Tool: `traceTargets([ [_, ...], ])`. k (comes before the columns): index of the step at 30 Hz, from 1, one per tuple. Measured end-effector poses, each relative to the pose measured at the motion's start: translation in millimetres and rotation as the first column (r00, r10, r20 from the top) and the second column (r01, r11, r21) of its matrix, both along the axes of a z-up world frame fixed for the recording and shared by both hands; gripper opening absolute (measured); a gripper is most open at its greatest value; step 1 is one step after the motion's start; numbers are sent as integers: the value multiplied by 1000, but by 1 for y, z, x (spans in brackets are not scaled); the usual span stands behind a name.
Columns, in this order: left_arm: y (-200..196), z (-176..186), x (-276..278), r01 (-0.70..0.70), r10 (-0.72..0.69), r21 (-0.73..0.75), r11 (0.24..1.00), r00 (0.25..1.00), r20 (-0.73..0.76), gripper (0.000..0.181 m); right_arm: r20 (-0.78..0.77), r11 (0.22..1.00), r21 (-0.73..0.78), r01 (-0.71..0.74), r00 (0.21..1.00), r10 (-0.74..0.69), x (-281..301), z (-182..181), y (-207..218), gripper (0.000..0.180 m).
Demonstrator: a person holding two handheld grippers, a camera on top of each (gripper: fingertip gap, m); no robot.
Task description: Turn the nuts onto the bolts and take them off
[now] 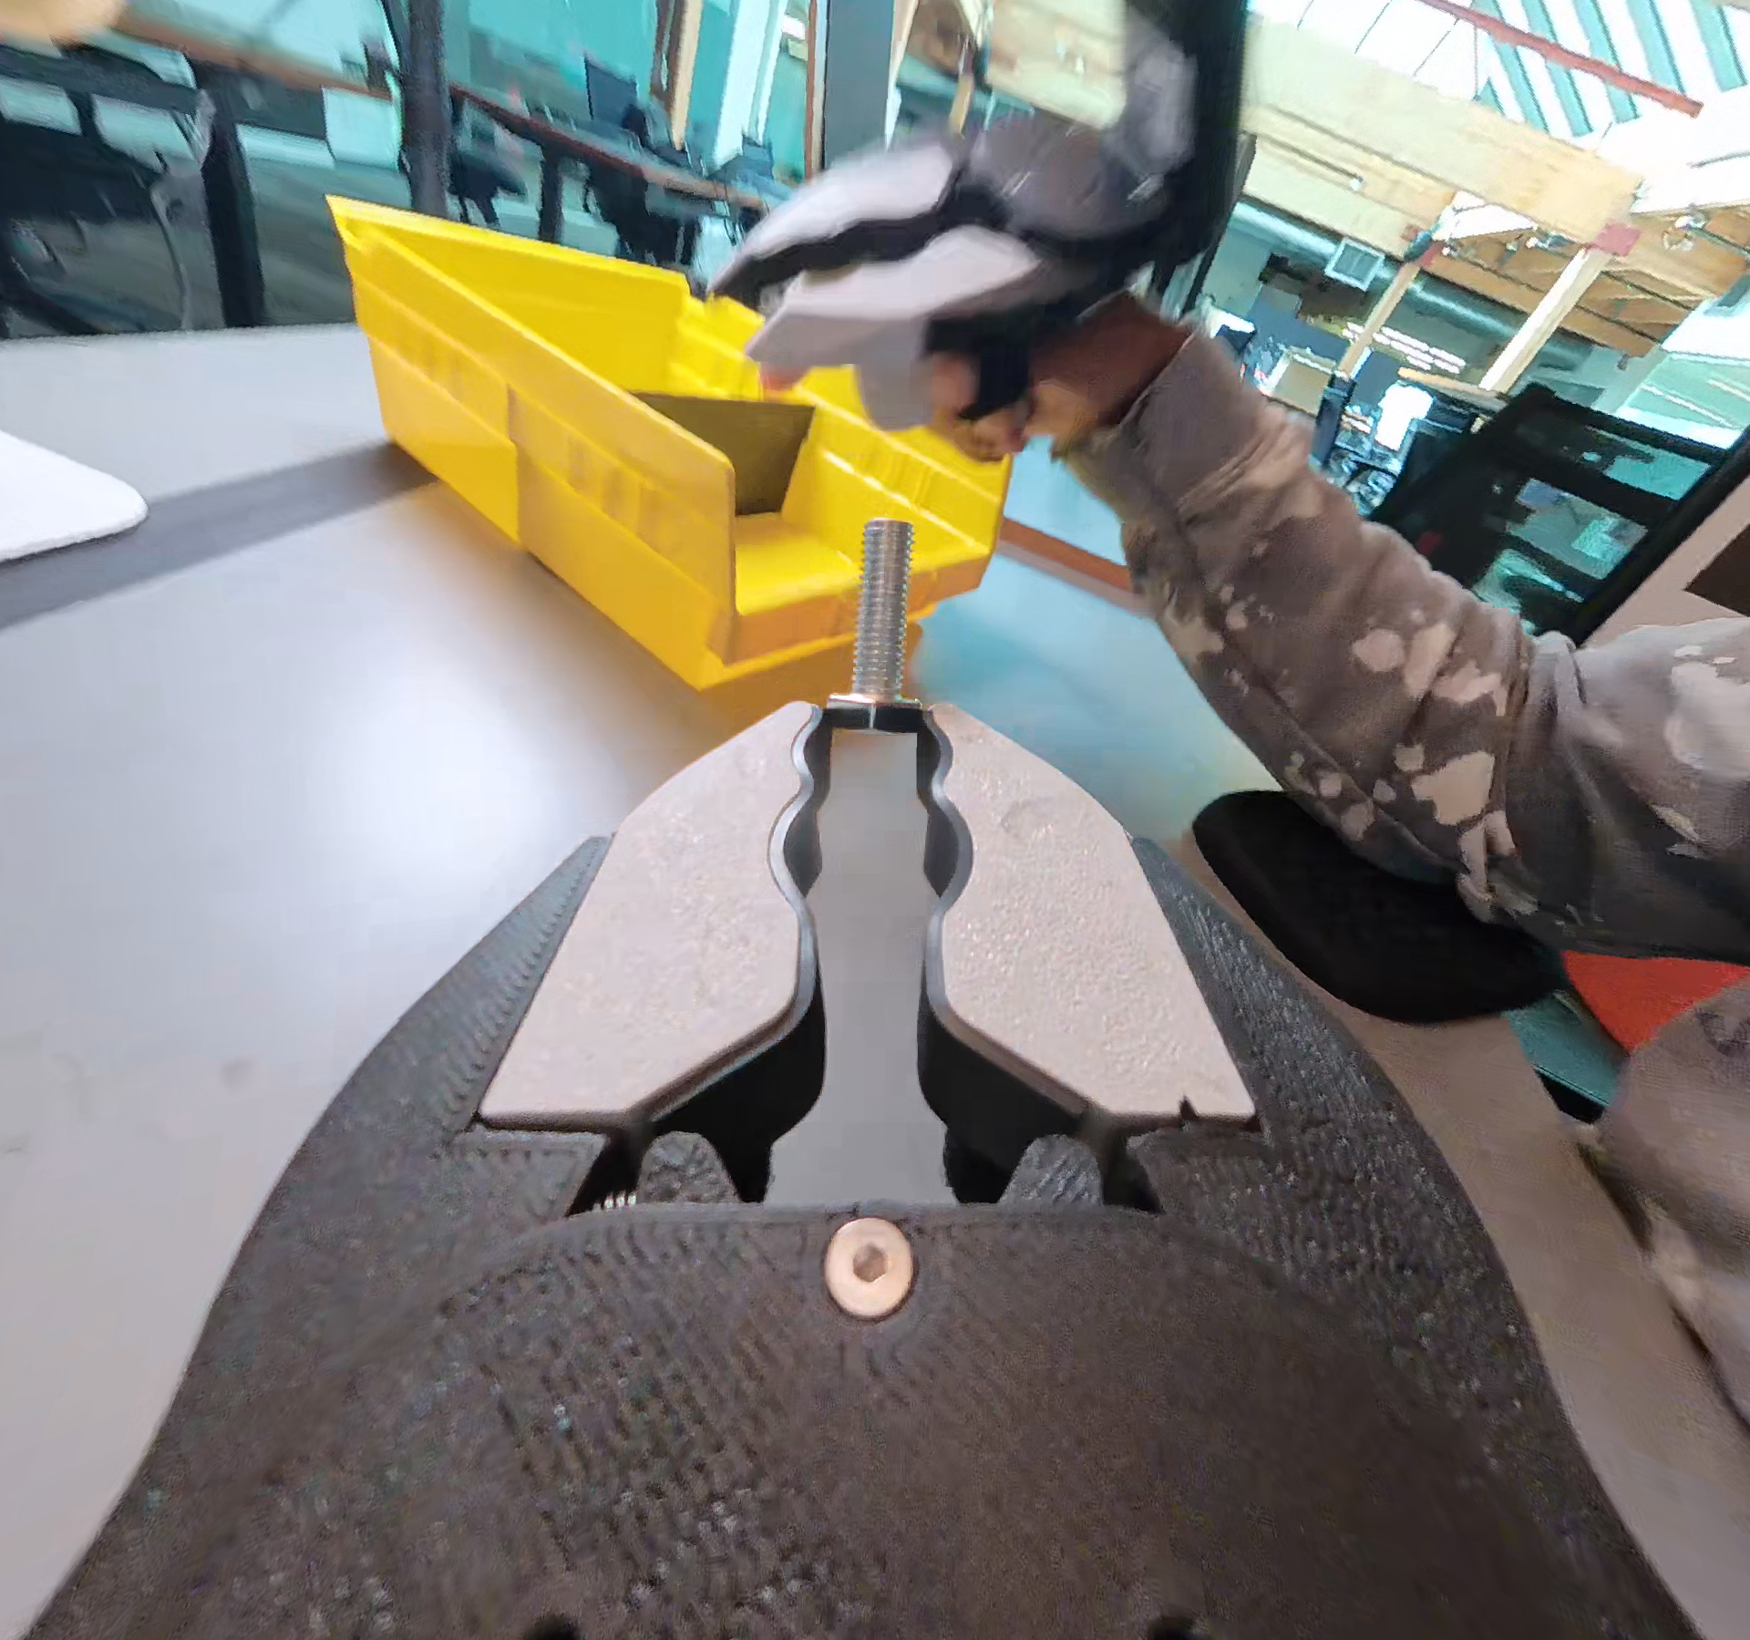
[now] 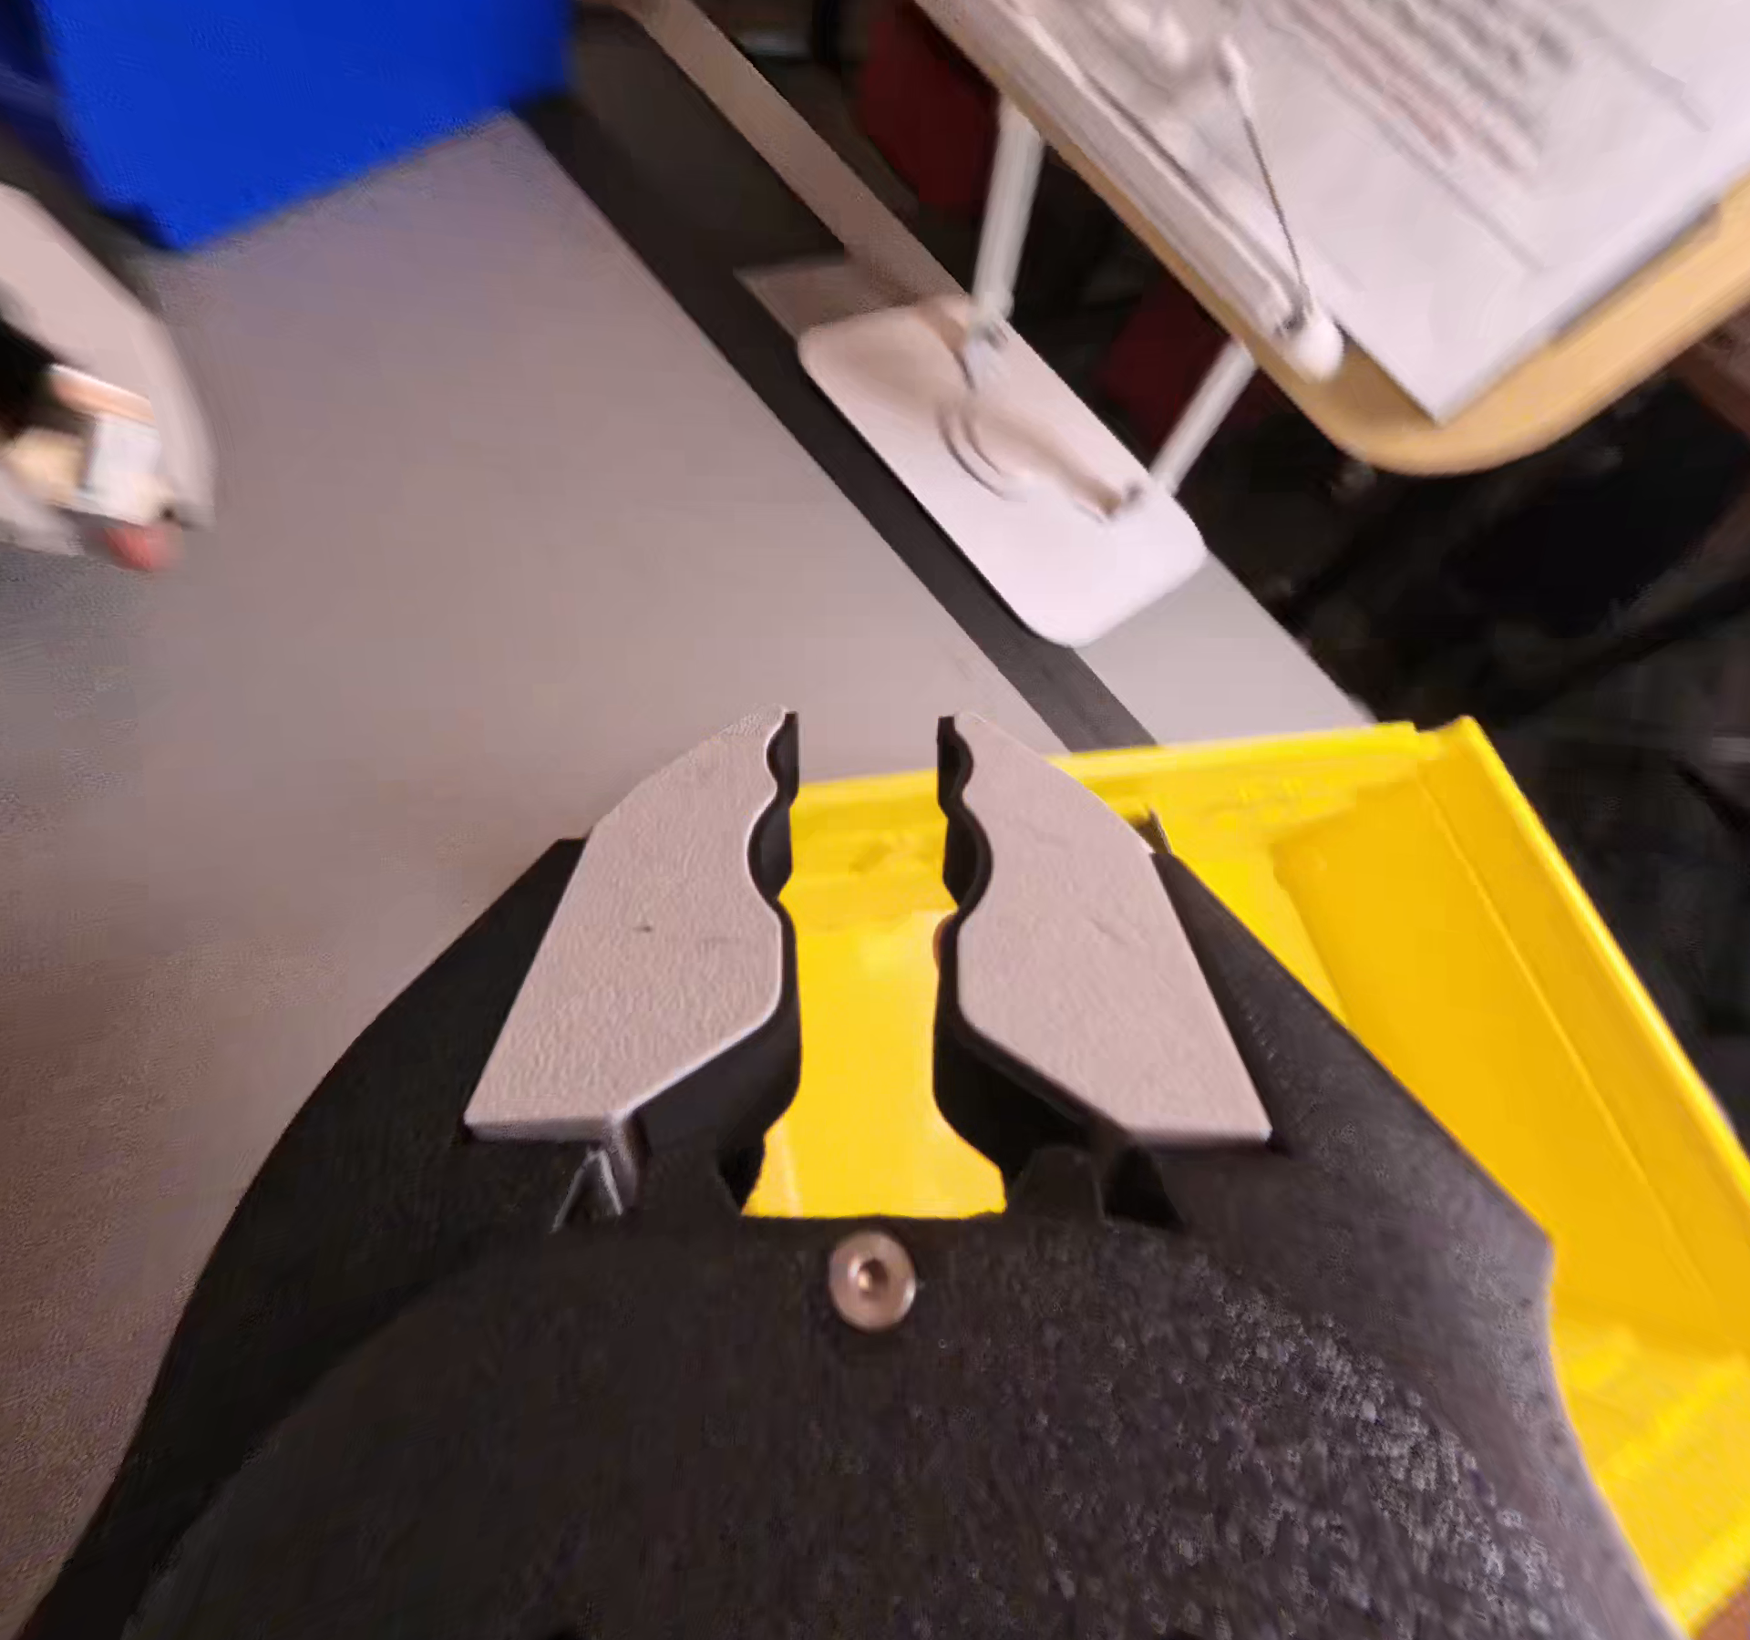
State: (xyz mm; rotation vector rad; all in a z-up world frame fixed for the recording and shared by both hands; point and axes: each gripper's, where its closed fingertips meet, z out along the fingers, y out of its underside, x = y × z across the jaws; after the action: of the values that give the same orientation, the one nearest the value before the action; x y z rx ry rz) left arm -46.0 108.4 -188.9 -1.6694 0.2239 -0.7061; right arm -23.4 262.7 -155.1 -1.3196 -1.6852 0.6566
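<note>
We find the left claw clamped on the head of a bolt, the threaded shank standing straight out beyond its fingertips with the thread bare; we judge the head is pinched so that the shank stays free and steady to receive a nut. No nut shows on the bolt or in either claw. The right claw has its fingers apart and holds nothing. It hangs above the yellow bin, which fills the gap between its fingers and spreads to their right; from the left wrist view the same claw hangs beyond and above the bolt, over the bin. We judge it is placed there to fetch a nut, though the bin's contents are hidden from us. The grey bench lies under both claws.
</note>
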Motion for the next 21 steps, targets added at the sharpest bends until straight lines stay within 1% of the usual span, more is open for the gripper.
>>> traceTargets([
  [1,0,-6,3,22,-22,-43,999,1000,7,18,-14,993,12,-120,993,120,-3,12,-31,28],
  [2,1,-12,6,40,-39,-86,995,999,9,18,14,970,14,-241,970,241,-3,15,-63,29],
  [3,0,-17,8,54,-53,-123,991,999,7,18,74,941,15,-339,939,337,-2,11,-90,29],
  [4,0,-22,12,70,-71,-156,985,997,-1,18,154,913,40,-406,906,395,-1,3,-109,30],
  [5,-1,-26,14,77,-81,-177,981,997,-15,18,242,888,87,-451,874,420,1,-8,-120,30],
  [6,-2,-28,17,86,-94,-194,977,995,-30,18,325,864,134,-486,845,425,2,-19,-127,32],
  [8,-4,-34,23,109,-127,-235,966,990,-62,18,444,808,209,-551,790,424,4,-37,-139,34],
  [11,-7,-43,31,130,-170,-293,947,978,-118,18,565,694,331,-639,723,397,5,-59,-150,34],
  [13,-9,-48,37,139,-194,-321,937,970,-145,18,615,618,403,-676,699,364,4,-73,-152,34],
  [15,-10,-51,39,133,-198,-340,931,967,-163,18,615,576,440,-688,699,366,3,-79,-157,13],
  [16,-10,-50,38,120,-185,-328,937,968,-172,18,613,580,446,-682,705,357,4,-79,-156,11],
  [17,-8,-45,37,109,-165,-302,947,972,-166,18,592,608,440,-661,722,357,3,-77,-154,10],
  [19,-4,-29,29,66,-95,-222,973,988,-121,20,500,714,382,-587,781,374,1,-61,-146,10],
  [21,1,-13,14,-13,0,-137,991,996,-90,30,392,829,344,-442,869,301,-5,-35,-112,10],
])
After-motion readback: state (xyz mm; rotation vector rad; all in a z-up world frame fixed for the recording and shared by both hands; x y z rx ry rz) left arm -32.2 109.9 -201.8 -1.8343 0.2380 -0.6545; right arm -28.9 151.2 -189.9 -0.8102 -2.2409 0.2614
